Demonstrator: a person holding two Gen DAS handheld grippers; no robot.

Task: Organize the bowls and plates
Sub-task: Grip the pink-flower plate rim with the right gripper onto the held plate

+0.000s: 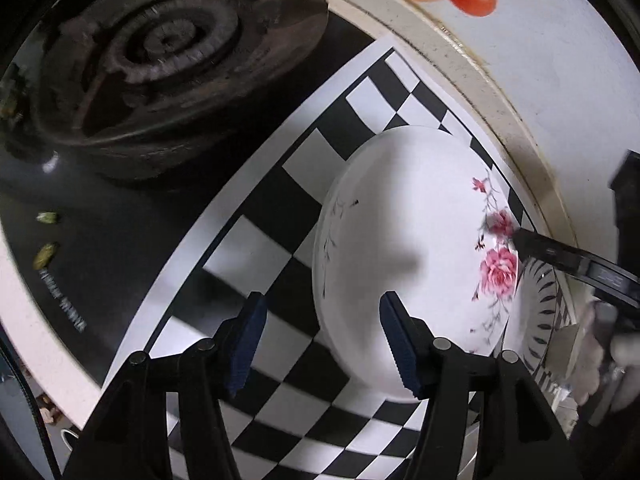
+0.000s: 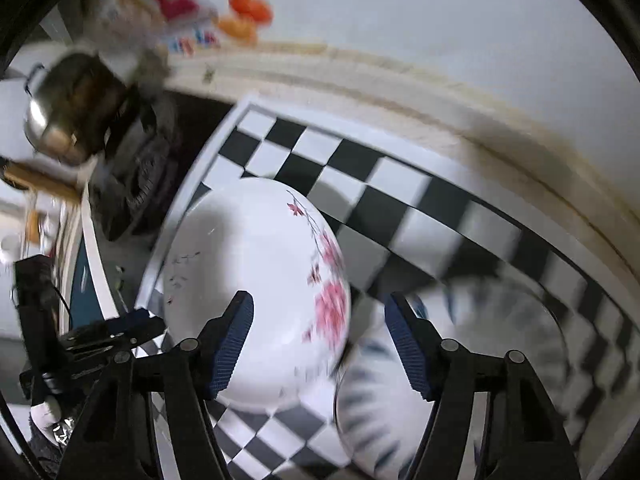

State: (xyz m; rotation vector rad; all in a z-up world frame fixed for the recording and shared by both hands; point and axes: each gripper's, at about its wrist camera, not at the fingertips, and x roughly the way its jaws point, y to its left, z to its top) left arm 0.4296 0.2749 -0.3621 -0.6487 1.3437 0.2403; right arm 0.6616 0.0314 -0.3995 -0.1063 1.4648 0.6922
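A white plate with pink roses [image 1: 408,256] lies on the black-and-white checkered mat [image 1: 256,248]. My left gripper [image 1: 322,344] is open, its jaws straddling the plate's near left rim just above it. A bowl with dark leaf stripes [image 1: 536,304] sits to the plate's right. In the right wrist view the rose plate [image 2: 256,280] is at centre left and the striped bowl [image 2: 384,412], blurred, is at lower right. My right gripper [image 2: 320,344] is open, over the gap between plate and bowl. The right gripper's finger also shows in the left wrist view [image 1: 560,252], at the plate's right rim.
A black gas stove burner [image 1: 168,48] sits left of the mat on a dark glass hob. A beige counter edge [image 1: 472,80] and a fruit-printed wall run behind. A steel pot [image 2: 68,112] stands far left. The left gripper shows in the right wrist view [image 2: 96,332].
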